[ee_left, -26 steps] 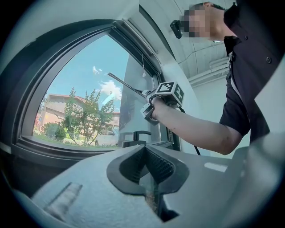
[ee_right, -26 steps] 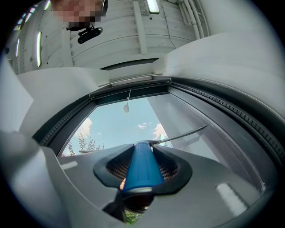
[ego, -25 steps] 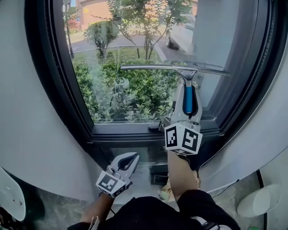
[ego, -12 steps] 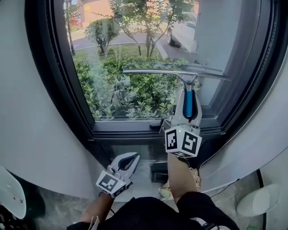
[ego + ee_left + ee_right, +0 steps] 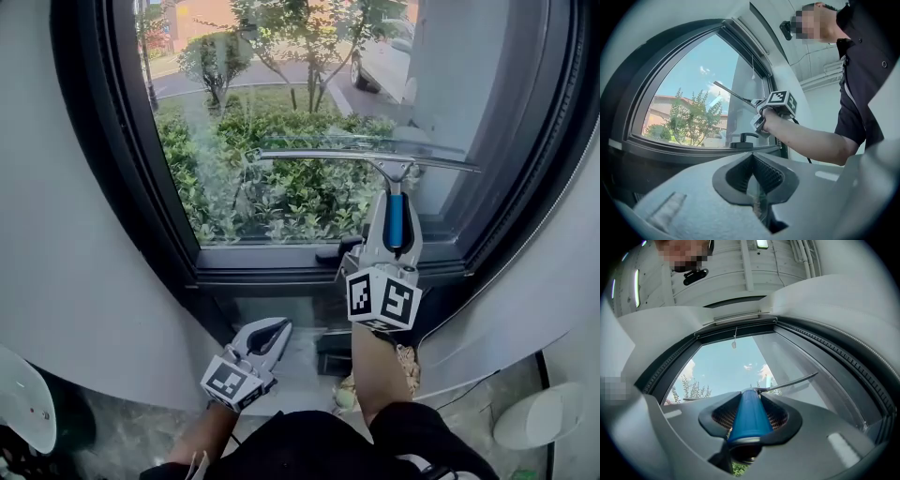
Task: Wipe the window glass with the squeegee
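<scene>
The squeegee (image 5: 395, 217) has a blue handle and a long metal blade (image 5: 361, 158) that lies level across the window glass (image 5: 281, 122), on its lower half. My right gripper (image 5: 393, 208) is shut on the blue handle (image 5: 749, 414), which runs up between its jaws towards the blade (image 5: 787, 385). My left gripper (image 5: 267, 332) hangs low below the sill, jaws closed together on nothing (image 5: 757, 187). From the left gripper view the right gripper (image 5: 776, 103) and the squeegee blade (image 5: 733, 93) show against the pane.
A dark frame (image 5: 122, 159) surrounds the glass, with a black window handle (image 5: 336, 251) on the sill just left of my right gripper. White curved walls (image 5: 56, 281) flank the window. Shrubs, trees and a parked vehicle lie outside.
The blade and my right gripper have slid down the glass by a small amount. The left gripper has stayed where it was.
</scene>
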### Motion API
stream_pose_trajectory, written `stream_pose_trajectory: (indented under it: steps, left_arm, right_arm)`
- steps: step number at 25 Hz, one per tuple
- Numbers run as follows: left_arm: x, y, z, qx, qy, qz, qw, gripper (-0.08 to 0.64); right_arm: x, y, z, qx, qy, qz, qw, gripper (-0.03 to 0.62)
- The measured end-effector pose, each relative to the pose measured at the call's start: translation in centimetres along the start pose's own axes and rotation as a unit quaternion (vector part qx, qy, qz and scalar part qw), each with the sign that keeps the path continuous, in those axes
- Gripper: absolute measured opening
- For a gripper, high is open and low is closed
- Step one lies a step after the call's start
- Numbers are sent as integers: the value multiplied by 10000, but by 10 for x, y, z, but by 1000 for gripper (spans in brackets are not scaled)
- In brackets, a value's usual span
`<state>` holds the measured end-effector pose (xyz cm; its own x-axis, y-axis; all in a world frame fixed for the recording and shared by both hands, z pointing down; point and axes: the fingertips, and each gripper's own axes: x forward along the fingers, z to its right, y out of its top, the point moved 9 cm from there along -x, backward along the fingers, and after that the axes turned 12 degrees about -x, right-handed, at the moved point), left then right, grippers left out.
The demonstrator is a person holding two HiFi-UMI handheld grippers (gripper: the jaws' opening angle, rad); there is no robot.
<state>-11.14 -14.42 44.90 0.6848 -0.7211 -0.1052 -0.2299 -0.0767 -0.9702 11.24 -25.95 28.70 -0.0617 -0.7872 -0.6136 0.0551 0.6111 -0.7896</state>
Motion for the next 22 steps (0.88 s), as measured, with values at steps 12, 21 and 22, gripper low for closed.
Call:
stream_pose_trajectory:
  steps: [12,21,22]
  left_arm:
    - [-6,-5,4,-68,10,-41,10000,2]
    - [-9,-10,1,-103,-24,-69,9999,2]
    - [-9,-11,1,-101,-36,-73,9999,2]
  right_arm:
    - [-15,-12,-2,25,9,-285,9996,133]
    - [-25,-22,-3,-24,31,-449,9990,133]
    - [-27,-23,-3,-27,30,-476,9989,133]
